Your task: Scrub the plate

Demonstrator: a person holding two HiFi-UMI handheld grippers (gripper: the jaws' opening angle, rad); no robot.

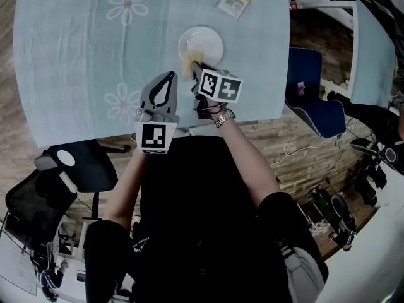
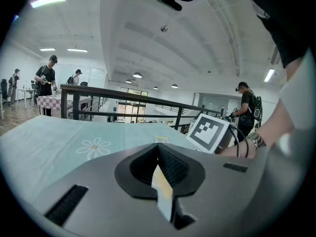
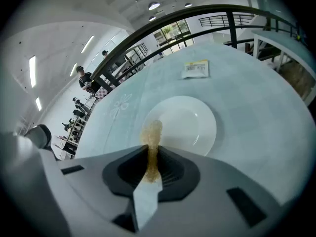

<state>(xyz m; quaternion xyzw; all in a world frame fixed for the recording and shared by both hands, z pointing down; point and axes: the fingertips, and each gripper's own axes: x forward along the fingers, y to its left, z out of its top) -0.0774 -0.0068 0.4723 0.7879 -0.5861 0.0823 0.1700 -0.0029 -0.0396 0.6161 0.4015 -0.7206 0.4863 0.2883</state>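
Note:
A white plate (image 1: pixel 205 43) sits on the pale blue tablecloth, and in the right gripper view the plate (image 3: pixel 190 125) lies just beyond the jaws. My right gripper (image 1: pixel 195 69) (image 3: pixel 150 149) is shut on a yellow-brown sponge (image 3: pixel 151 135), whose tip hangs over the plate's near rim. In the head view the sponge (image 1: pixel 189 62) shows at the plate's near-left edge. My left gripper (image 1: pixel 168 77) (image 2: pixel 158 149) is shut with nothing in it. It hovers over the cloth, left of the right gripper and short of the plate.
A small printed packet (image 1: pixel 233 3) (image 3: pixel 196 69) lies on the cloth beyond the plate. The table's near edge (image 1: pixel 189 130) runs under my hands. A blue chair (image 1: pixel 312 90) stands right of the table, a black chair (image 1: pixel 76 166) at the near left. A railing (image 2: pixel 123 95) and standing people are in the background.

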